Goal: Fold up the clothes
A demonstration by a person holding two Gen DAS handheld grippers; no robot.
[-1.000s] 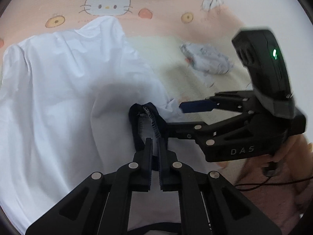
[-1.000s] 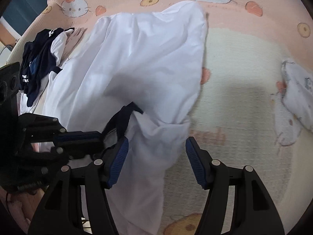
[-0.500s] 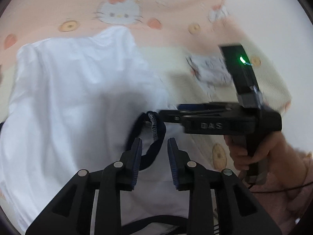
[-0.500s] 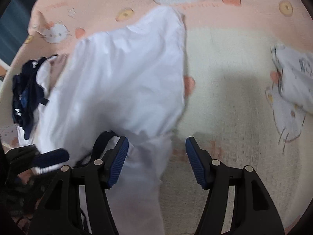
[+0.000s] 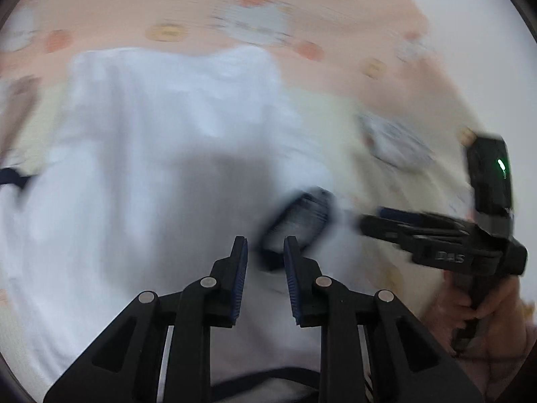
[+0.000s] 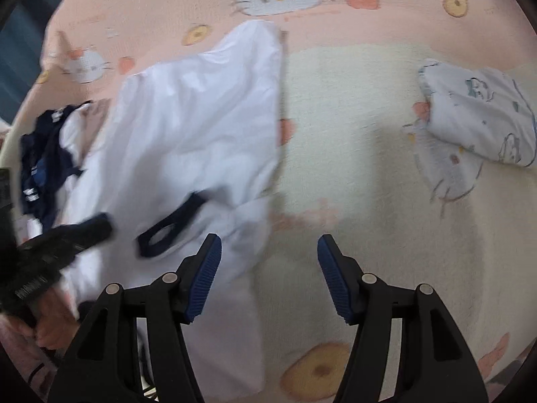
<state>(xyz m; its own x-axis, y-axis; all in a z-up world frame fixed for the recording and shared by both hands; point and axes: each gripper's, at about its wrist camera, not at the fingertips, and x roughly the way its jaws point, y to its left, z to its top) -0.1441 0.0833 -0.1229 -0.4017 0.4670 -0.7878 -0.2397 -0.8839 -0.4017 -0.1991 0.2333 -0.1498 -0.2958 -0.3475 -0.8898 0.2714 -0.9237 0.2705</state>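
A white shirt (image 5: 151,168) (image 6: 201,127) with a navy collar (image 5: 302,215) (image 6: 171,228) lies crumpled on a pink and cream cartoon-cat blanket (image 6: 352,134). My left gripper (image 5: 265,245) hovers over the shirt. Its jaws are closing, still apart, and the blurred collar's near end sits just past the tips without the pads pressing on it. In the right wrist view the left gripper (image 6: 97,225) is a dark blur beside the collar. My right gripper (image 6: 269,245) (image 5: 372,223) stands open above the shirt's right edge and bare blanket, holding nothing.
A small folded printed garment (image 6: 480,124) (image 5: 396,144) rests on the blanket at the right. A heap of navy and white clothes (image 6: 43,158) lies at the left edge. A hand (image 5: 470,302) grips the right gripper's handle.
The left gripper let go of the navy collar and drew back a little; the collar now lies on the shirt. The right gripper stayed open while its view swung.
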